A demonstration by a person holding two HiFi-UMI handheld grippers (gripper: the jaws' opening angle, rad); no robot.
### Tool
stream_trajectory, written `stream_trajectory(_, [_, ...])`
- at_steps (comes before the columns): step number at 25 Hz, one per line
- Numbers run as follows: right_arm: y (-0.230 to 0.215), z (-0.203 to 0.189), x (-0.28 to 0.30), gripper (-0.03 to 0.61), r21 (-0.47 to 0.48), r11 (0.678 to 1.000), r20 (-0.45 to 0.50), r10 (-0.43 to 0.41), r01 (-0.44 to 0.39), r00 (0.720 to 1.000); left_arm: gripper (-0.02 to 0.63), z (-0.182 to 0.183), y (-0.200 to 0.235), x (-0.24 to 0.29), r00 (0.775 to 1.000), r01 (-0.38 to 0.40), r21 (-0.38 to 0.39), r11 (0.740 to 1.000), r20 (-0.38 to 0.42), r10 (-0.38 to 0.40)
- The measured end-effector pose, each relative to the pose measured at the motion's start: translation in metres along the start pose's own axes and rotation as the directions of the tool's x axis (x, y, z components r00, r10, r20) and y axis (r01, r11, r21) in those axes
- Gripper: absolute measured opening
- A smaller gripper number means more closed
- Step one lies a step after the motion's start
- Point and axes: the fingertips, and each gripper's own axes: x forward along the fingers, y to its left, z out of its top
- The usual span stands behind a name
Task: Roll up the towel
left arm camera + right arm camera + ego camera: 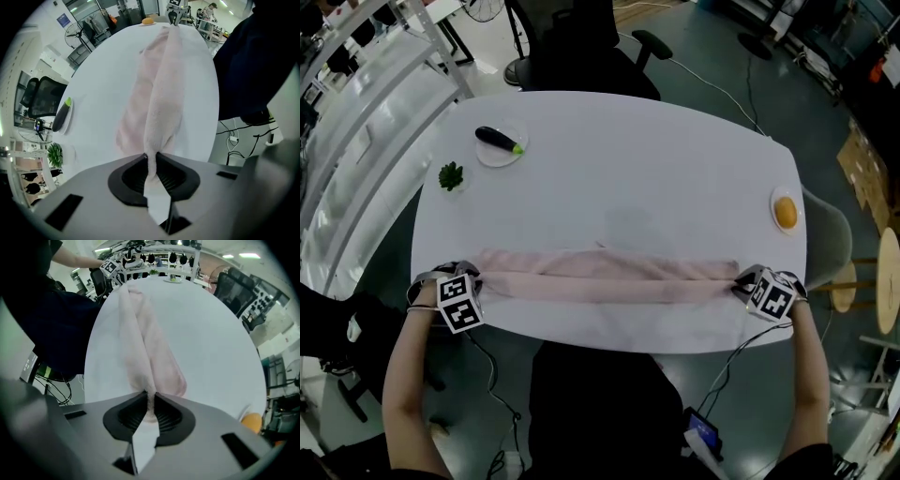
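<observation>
Two jaw pairs are clamped shut on a pink towel (609, 278): the left gripper (476, 281) and the right gripper (741, 281) each hold one end. The towel lies as a long bunched strip along the near edge of the white table (656, 159). Farther off are an orange (785, 212), a green sprig (451, 175) and an eggplant (499, 140) on a plate (487, 156).

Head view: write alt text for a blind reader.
The left gripper and right gripper pinch the ends of a long, folded pale pink towel across a white oval table. A dark aubergine and orange fruit sit beyond.
</observation>
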Motion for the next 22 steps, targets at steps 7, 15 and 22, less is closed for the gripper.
stream_trajectory(7, [-0.008,0.004,0.013,0.055,0.012,1.000,-0.056,0.006,-0.005,0.998,0.065,0.004,0.009,0.010,1.000,0.025,-0.031,0.999,-0.009,-0.026])
stream_trajectory(15, [-0.019,0.007,0.003,0.124,-0.019,0.992,-0.025,-0.127,0.127,0.992,0.176,0.003,0.024,0.001,0.991,-0.125,-0.031,0.992,0.034,0.126])
stream_trajectory(22, [-0.034,0.012,-0.034,0.190,0.023,0.960,0.092,-0.279,0.278,0.956,0.231,0.001,0.031,-0.030,0.976,-0.197,-0.096,0.976,0.080,0.205])
